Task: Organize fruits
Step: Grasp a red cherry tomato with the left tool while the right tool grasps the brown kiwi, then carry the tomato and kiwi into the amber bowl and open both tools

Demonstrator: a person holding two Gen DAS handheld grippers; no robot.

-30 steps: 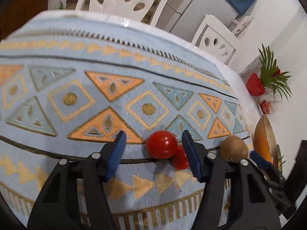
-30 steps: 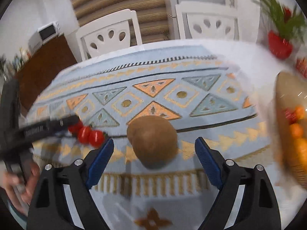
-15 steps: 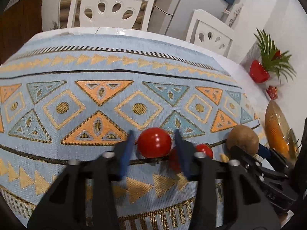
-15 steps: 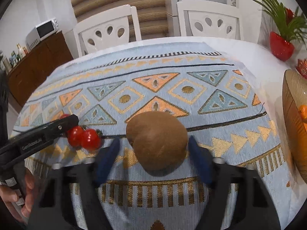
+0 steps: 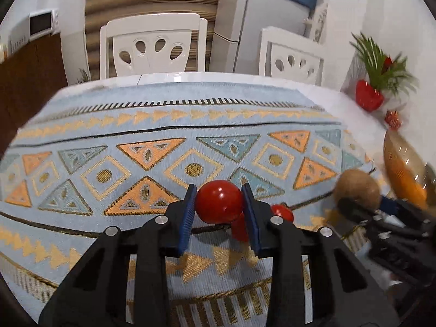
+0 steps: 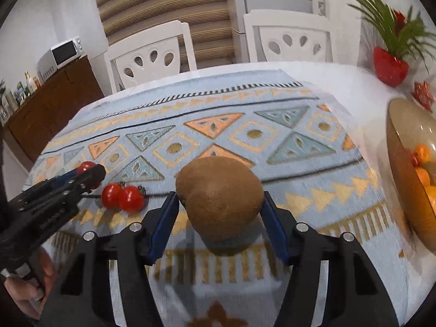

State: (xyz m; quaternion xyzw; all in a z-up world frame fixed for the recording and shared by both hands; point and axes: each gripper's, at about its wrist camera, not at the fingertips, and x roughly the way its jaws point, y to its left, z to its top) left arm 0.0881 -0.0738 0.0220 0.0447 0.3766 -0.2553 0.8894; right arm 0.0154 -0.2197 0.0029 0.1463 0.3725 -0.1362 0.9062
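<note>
Bowl at table's right edge. Kiwi: firm, fuzzy, grips well; right tongs closed across its middle, lifted. Cherry tomato: light, thin-skinned, slick; left tongs pinch its widest part, gently.

patterned tablecloth | white chairs | microwave | red potted plant

Bright, even indoor light; strong fisheye bending with dark corners. The bowl and plant smear with motion blur at right.
</note>
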